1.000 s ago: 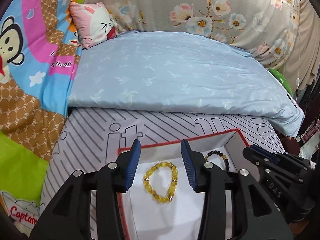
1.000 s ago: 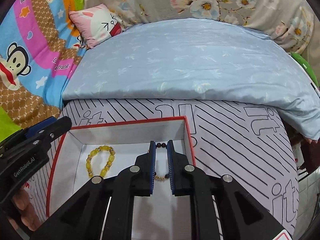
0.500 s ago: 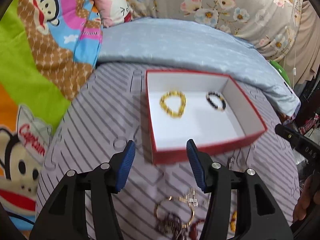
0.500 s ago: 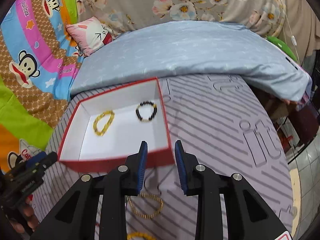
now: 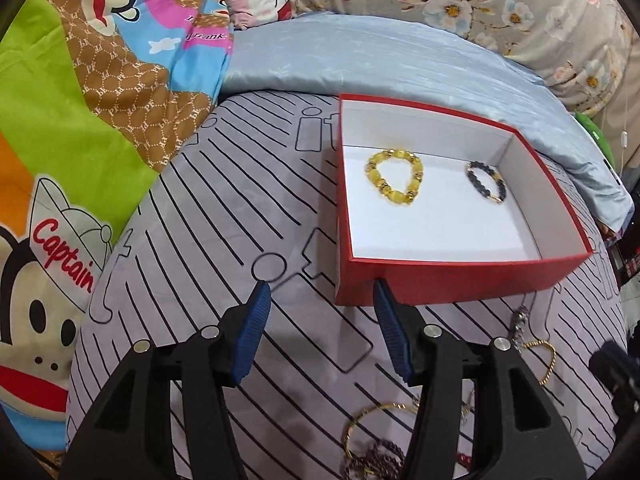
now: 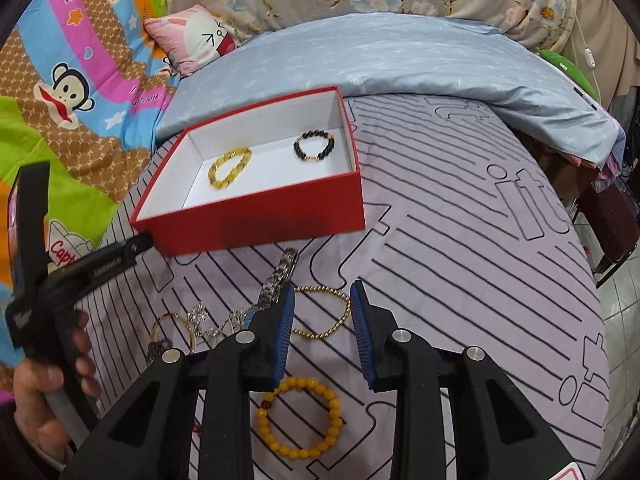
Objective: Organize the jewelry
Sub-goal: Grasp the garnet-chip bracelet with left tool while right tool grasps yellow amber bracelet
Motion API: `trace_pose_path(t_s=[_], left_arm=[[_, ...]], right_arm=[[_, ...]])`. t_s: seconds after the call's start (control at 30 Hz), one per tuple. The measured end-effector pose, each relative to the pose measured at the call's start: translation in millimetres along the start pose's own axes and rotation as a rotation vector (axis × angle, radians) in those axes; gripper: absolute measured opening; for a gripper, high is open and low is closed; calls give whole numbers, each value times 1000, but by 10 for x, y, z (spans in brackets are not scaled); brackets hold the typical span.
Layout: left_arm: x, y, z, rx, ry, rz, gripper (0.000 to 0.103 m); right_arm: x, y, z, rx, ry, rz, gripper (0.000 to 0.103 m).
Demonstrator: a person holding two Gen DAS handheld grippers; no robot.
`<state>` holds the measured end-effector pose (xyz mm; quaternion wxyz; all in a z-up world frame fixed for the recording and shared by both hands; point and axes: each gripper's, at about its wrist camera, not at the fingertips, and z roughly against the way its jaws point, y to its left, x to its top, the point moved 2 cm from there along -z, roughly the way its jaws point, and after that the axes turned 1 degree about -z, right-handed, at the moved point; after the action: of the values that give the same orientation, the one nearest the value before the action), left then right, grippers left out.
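Note:
A red box (image 5: 440, 276) (image 6: 260, 224) with a white inside lies on the striped bed. In it lie a yellow bead bracelet (image 5: 394, 176) (image 6: 229, 168) and a black bead bracelet (image 5: 486, 181) (image 6: 314, 146). My left gripper (image 5: 322, 292) is open and empty, just in front of the box's near wall. My right gripper (image 6: 322, 292) is open and empty above a thin gold chain bracelet (image 6: 324, 312). A yellow bead bracelet (image 6: 298, 418), a silver watch band (image 6: 278, 276) and tangled chains (image 6: 200, 320) lie on the sheet nearby.
A gold bangle (image 5: 376, 412) and dark beads (image 5: 372, 460) lie on the sheet below the left gripper. A blue pillow (image 6: 380, 56) lies behind the box. A cartoon monkey blanket (image 5: 80, 120) covers the left. The bed's edge drops off at the right (image 6: 592, 240).
Both grippers pulled back from the box toward the loose jewelry. The right gripper, shut on the black bracelet a second ago, let it go in the box and opened wider.

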<state>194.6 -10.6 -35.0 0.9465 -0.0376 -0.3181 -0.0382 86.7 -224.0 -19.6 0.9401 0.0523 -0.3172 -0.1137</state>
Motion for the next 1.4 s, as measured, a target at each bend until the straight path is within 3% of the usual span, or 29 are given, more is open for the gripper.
trace_pose_path(t_s=[0.33,0.93,1.4], left_arm=[[246,-15,-138,16,-19,-14,51],[-529,44,164,-63,76,2,51],[-770,-109,98,-112,108,-47,48]], right_arm=[[-393,55,-116,-15,73,31,29],[-701,43,-117,-65,103,73,29],[-697,74,-135,-83,87,97,24]])
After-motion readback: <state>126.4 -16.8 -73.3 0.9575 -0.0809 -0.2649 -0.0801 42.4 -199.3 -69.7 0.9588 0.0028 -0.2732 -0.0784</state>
